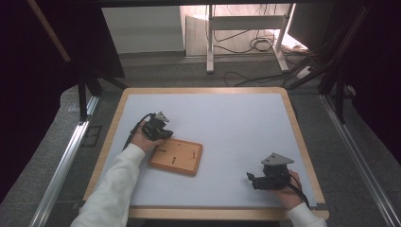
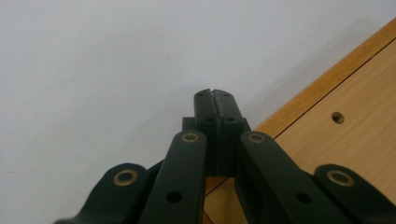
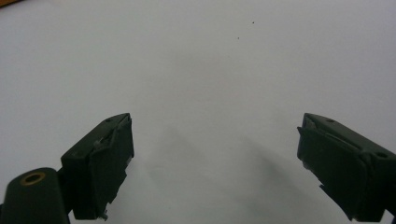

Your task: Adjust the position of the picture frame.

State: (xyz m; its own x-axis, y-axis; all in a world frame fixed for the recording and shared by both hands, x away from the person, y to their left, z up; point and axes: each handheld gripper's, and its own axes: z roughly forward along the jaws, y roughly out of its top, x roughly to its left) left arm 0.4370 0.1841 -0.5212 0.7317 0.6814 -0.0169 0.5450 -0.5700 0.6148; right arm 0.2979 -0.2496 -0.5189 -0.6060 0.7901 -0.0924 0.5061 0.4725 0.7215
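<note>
A flat wooden board (image 1: 176, 156) with small holes and slots lies left of the table's middle. My left gripper (image 1: 166, 134) rests at the board's upper left corner, jaws pressed together with nothing between them. In the left gripper view the shut tips (image 2: 215, 99) point at the white mat just beside the board's raised edge (image 2: 327, 84). My right gripper (image 1: 250, 178) sits low near the front right of the table, pointing left. In the right gripper view its jaws stand wide apart (image 3: 215, 149) over bare white mat.
The white mat (image 1: 227, 123) covers a table with a wooden rim (image 1: 295, 123). Black cables trail from both grippers. A white-sleeved forearm (image 1: 116, 184) reaches in from the bottom left. Metal rails run along both sides of the table, and a desk frame stands beyond it.
</note>
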